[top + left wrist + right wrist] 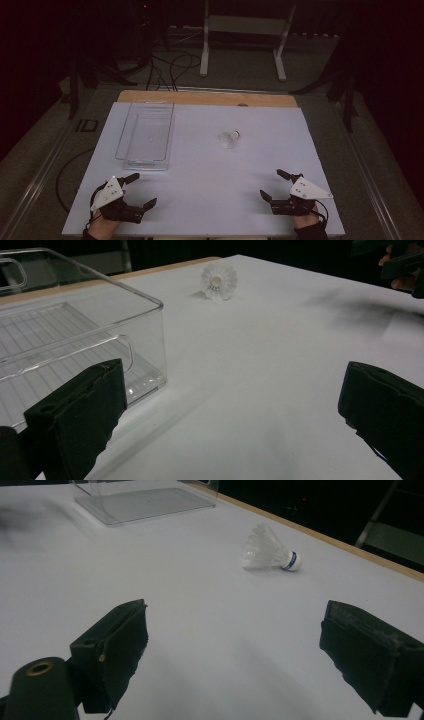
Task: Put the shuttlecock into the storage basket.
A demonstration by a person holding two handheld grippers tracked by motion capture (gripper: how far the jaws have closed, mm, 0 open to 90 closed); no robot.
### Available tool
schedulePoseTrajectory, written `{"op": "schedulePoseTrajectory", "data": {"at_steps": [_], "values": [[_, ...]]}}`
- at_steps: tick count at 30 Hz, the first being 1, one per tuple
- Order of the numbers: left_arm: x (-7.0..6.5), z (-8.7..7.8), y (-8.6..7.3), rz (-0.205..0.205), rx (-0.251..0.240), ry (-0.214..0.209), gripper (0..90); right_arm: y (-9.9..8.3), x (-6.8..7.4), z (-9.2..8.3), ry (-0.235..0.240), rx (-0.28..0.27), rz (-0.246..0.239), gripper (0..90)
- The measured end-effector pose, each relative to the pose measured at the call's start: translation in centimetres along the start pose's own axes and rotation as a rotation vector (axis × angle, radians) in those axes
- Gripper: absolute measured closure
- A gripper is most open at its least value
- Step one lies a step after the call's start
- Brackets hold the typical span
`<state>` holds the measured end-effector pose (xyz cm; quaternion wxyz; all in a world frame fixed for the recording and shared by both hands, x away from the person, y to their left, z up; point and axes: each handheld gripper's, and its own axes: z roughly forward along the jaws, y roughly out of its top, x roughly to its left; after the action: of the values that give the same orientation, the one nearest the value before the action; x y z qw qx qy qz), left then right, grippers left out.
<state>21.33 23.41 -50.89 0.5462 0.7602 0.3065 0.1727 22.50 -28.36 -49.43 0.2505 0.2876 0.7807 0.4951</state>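
Observation:
A white shuttlecock (229,138) lies on its side near the middle of the white table sheet (210,170), cork end to the right. In the left gripper view the shuttlecock (218,281) sits far off; in the right gripper view the shuttlecock (268,550) lies ahead. A clear plastic box (146,135) stands empty at the left. My left gripper (140,189) rests open at the front left, just short of the box (75,340). At the front right my right gripper (274,185) is open too, with nothing between its jaws.
A wooden table edge (207,97) runs along the far side of the sheet. Beyond it, a white metal stand (242,35) and cables lie on the dark floor. A bare stretch of sheet separates both grippers from the shuttlecock.

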Motion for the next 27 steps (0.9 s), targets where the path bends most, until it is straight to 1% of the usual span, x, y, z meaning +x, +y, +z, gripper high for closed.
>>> {"op": "schedulePoseTrajectory", "data": {"at_steps": [3, 8, 12, 17, 18, 22, 25, 26, 27], "values": [[0.04, 0.02, -0.02, -0.004, 0.002, -0.001, 0.0, -0.01, -0.03, -0.07, -0.003, -0.004, 0.008, 11.8], [0.04, 0.02, -0.04, -0.007, 0.005, -0.002, 0.0, 0.00, -0.03, 0.02, -0.004, -0.007, 0.001, 11.9], [0.04, 0.07, -0.05, -0.006, 0.007, -0.005, 0.0, -0.04, 0.01, 0.05, 0.000, 0.002, 0.003, 11.9], [0.03, 0.11, -0.06, -0.002, 0.013, -0.008, 0.0, -0.04, -0.01, 0.05, 0.002, 0.001, 0.005, 11.9], [0.03, 0.11, -0.05, -0.001, 0.014, -0.010, 0.0, -0.04, 0.00, 0.03, 0.003, 0.000, 0.011, 11.9], [0.03, 0.10, -0.04, -0.001, 0.016, -0.011, 0.0, -0.02, -0.06, -0.05, 0.002, -0.006, 0.007, 11.8], [0.00, 0.11, 0.01, 0.001, 0.021, -0.014, 0.0, 0.02, -0.09, -0.12, 0.001, -0.008, 0.008, 11.8], [-0.05, 0.16, 0.06, 0.003, 0.034, -0.012, 0.0, 0.04, -0.09, -0.16, -0.002, -0.005, 0.005, 11.8], [-0.05, 0.16, 0.06, 0.003, 0.034, -0.012, 0.0, 0.04, -0.09, -0.16, -0.002, -0.005, 0.005, 11.8]]}}
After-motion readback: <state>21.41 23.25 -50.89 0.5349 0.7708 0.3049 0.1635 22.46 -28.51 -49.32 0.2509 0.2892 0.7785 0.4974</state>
